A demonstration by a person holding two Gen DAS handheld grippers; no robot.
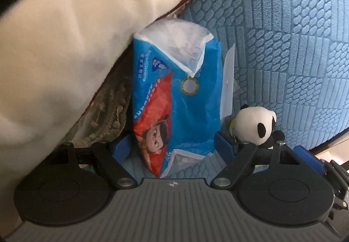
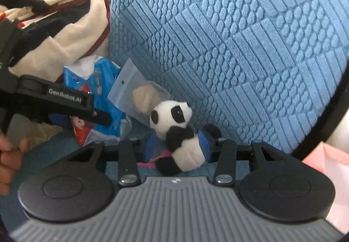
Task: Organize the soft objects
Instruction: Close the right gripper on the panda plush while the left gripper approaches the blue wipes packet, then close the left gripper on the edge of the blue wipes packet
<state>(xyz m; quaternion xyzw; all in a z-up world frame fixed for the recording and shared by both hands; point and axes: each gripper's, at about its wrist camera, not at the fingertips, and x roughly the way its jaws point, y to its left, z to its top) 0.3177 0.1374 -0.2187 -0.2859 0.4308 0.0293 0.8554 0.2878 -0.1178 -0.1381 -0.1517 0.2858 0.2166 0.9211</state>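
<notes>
A blue and red tissue pack [image 1: 174, 93] with a cartoon face stands between the blue fingers of my left gripper [image 1: 172, 146], whose pads press both its sides. In the right wrist view the same pack [image 2: 104, 89] shows behind the left gripper's black frame [image 2: 63, 98]. My right gripper [image 2: 177, 146] is shut on a small panda plush [image 2: 174, 128], its blue pad against the panda's body. In the left wrist view the panda [image 1: 255, 124] appears just right of the pack. Both soft things are close to the blue cushion.
A large blue textured cushion [image 2: 240, 46] fills the right and back. A cream, black and red blanket [image 2: 65, 24] is heaped at the left, cream blanket [image 1: 65, 46]. A clear bag with a beige item [image 2: 139, 93] leans on the cushion. A hand [image 2: 8, 154] shows at the left edge.
</notes>
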